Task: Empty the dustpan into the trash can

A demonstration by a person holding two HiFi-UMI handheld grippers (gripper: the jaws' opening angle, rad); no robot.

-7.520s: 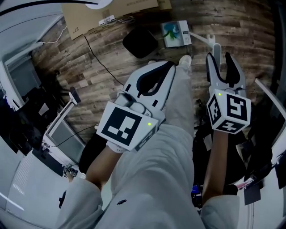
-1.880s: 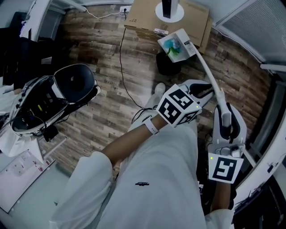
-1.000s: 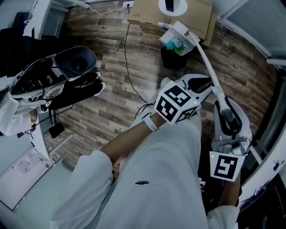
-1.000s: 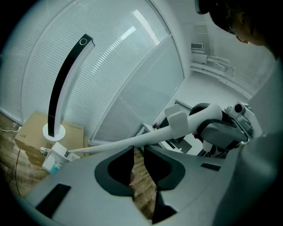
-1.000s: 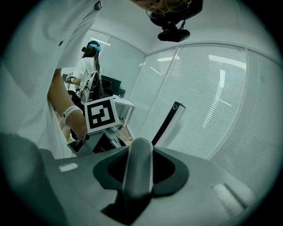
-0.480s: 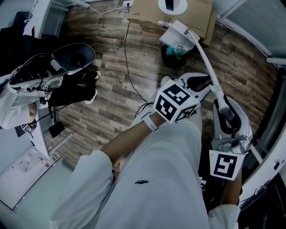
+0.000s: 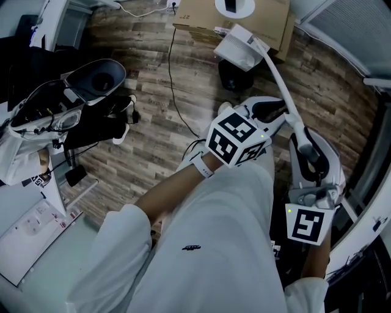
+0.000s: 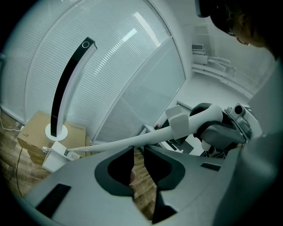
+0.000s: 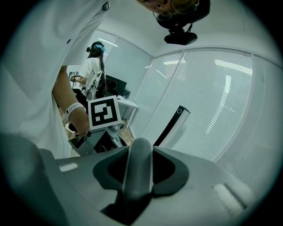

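Observation:
The white dustpan (image 7: 239, 47) hangs tipped over the black trash can (image 7: 230, 77), its pale underside towards me; it also shows in the left gripper view (image 8: 54, 160). Its long white handle (image 7: 282, 85) runs back to my right gripper (image 7: 303, 143), which is shut on the grip end (image 9: 138, 170). My left gripper (image 7: 280, 116) sits beside the handle with its jaws nearly together and nothing between them (image 8: 139, 152); the handle (image 8: 132, 141) passes just beyond its tips. The can's inside is hidden.
A cardboard box (image 7: 250, 18) and a floor lamp's round base (image 7: 235, 5) stand behind the can. A black cable (image 7: 173, 73) crosses the wood floor. Dark gear and a helmet-like shell (image 7: 91, 79) crowd the left. A glass wall (image 7: 348, 36) runs along the right.
The dustpan has tipped further over the can: the green litter seen in it a second ago no longer shows. Both grippers have stayed where they were.

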